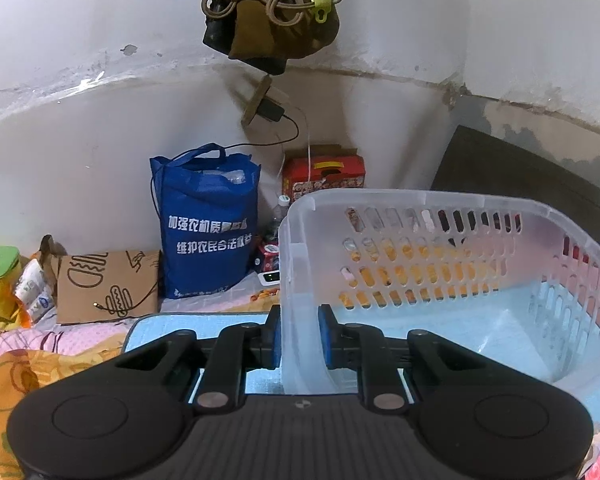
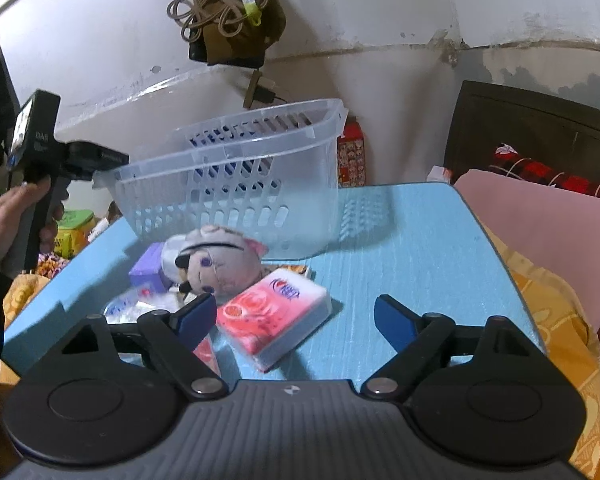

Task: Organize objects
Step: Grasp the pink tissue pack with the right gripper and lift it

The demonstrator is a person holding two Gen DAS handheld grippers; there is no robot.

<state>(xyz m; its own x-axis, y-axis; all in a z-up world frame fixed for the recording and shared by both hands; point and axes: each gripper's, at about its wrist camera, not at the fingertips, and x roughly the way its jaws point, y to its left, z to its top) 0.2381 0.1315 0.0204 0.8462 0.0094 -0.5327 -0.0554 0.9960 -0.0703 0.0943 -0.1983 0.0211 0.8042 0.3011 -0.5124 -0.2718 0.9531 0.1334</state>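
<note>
A clear plastic basket (image 1: 440,264) with slotted walls is held tilted above the blue table (image 2: 412,248). My left gripper (image 1: 299,334) is shut on the basket's near wall; in the right wrist view it (image 2: 96,160) holds the basket (image 2: 236,188) at its left rim. My right gripper (image 2: 294,314) is open and empty, low over a red and white tissue pack (image 2: 274,316). Behind the pack lie a grey plush toy (image 2: 216,260), a purple pack (image 2: 150,266) and a clear wrapper (image 2: 124,306).
The table stands on a bed with a floral sheet (image 1: 28,356). A blue tote bag (image 1: 208,224), a cardboard bag (image 1: 108,286) and a red box (image 1: 324,174) stand by the wall. A dark headboard (image 2: 536,132) and a pink pillow (image 2: 540,224) are at the right.
</note>
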